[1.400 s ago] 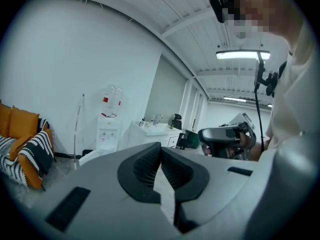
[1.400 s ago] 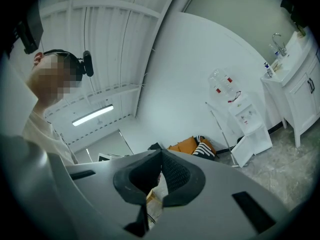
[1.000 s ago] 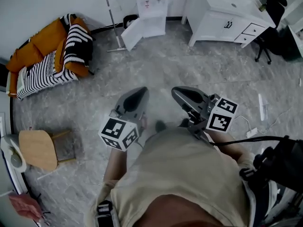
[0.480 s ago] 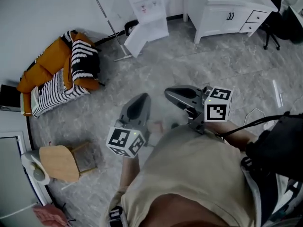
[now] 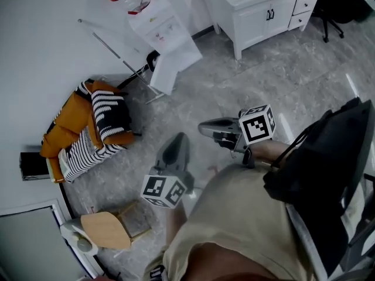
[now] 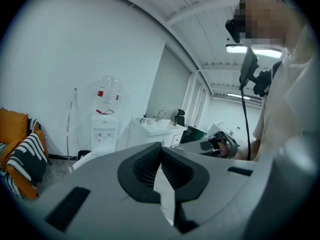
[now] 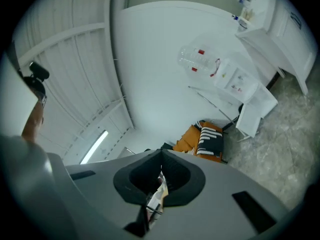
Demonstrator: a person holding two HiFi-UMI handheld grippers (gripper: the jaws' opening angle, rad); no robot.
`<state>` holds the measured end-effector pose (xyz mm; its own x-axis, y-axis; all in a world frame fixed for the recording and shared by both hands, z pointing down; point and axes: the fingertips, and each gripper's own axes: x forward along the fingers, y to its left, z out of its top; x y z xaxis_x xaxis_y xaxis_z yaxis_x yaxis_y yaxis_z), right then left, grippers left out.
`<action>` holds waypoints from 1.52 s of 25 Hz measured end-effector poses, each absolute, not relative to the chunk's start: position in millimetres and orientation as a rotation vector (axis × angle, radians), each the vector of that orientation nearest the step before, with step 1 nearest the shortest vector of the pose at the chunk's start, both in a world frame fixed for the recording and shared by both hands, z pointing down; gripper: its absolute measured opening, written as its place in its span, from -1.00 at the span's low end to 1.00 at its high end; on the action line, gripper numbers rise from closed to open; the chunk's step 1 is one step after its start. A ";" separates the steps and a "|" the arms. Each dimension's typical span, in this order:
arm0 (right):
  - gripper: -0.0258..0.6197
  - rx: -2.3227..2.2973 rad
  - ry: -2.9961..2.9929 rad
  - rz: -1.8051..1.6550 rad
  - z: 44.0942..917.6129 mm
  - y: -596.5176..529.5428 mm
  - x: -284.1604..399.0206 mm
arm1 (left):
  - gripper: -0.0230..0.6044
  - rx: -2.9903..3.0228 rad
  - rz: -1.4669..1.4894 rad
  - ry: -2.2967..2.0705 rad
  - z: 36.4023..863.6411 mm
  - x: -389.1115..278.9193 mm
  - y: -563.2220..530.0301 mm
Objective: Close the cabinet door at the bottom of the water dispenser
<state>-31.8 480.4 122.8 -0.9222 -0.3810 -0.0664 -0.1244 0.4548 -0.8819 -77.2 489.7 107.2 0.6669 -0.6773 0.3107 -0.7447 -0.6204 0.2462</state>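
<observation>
Cabinet door [image 5: 167, 74] ajar; pole [image 5: 111, 48] leaning beside, orange sofa [image 5: 73, 119] nearby

This looks like a mock-up of a home living space. An orange sofa [image 5: 69, 126] with a striped blanket [image 5: 111, 115] sits against a plain white wall, near a white washbasin cabinet [image 5: 252, 13], a bottle-topped water dispenser [image 5: 158, 25] and a small wooden chair [image 5: 105, 230], all on a grey stone-pattern floor [image 5: 275, 81].

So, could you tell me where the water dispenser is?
In the head view the water dispenser stands upper left, between the orange sofa and the white sink cabinet, its bottom door open.
</observation>
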 end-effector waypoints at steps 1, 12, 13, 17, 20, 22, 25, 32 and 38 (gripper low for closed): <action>-0.88 -0.418 2.423 -1.506 127.6 476.8 -25.1 | -0.95 2.533 0.287 -1.104 109.1 -67.5 485.2; -0.88 -0.367 2.281 -1.657 148.2 408.9 26.8 | -0.95 2.482 0.398 -1.112 117.3 -16.3 423.2; -0.88 -0.353 2.283 -1.663 149.3 405.8 31.8 | -0.95 2.483 0.411 -1.104 118.1 -8.8 419.8; -0.88 -0.286 2.302 -1.679 151.6 394.0 46.1 | -0.95 2.481 0.440 -1.077 122.7 15.8 402.4; -0.88 -0.261 2.370 -1.640 148.5 379.6 50.6 | -0.95 2.476 0.474 -1.099 124.8 22.8 383.9; -0.88 -0.247 2.401 -1.632 149.3 372.0 51.3 | -0.95 2.471 0.491 -1.106 125.8 27.6 374.7; -0.88 -0.241 2.422 -1.654 154.6 367.7 56.1 | -0.95 2.473 0.502 -1.086 128.3 41.3 370.4; -0.88 -0.256 2.414 -1.685 163.1 355.3 62.9 | -0.95 2.471 0.486 -1.125 130.8 38.5 360.3; -0.88 -0.331 2.455 -1.591 152.6 338.9 62.7 | -0.95 2.513 0.470 -1.092 128.8 32.7 344.0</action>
<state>62.7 338.9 152.6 -0.9556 -0.2915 -0.0426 -0.0802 0.3965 -0.9145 32.7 344.0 128.8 0.6461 -0.6272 0.4349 -0.7470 -0.6367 0.1914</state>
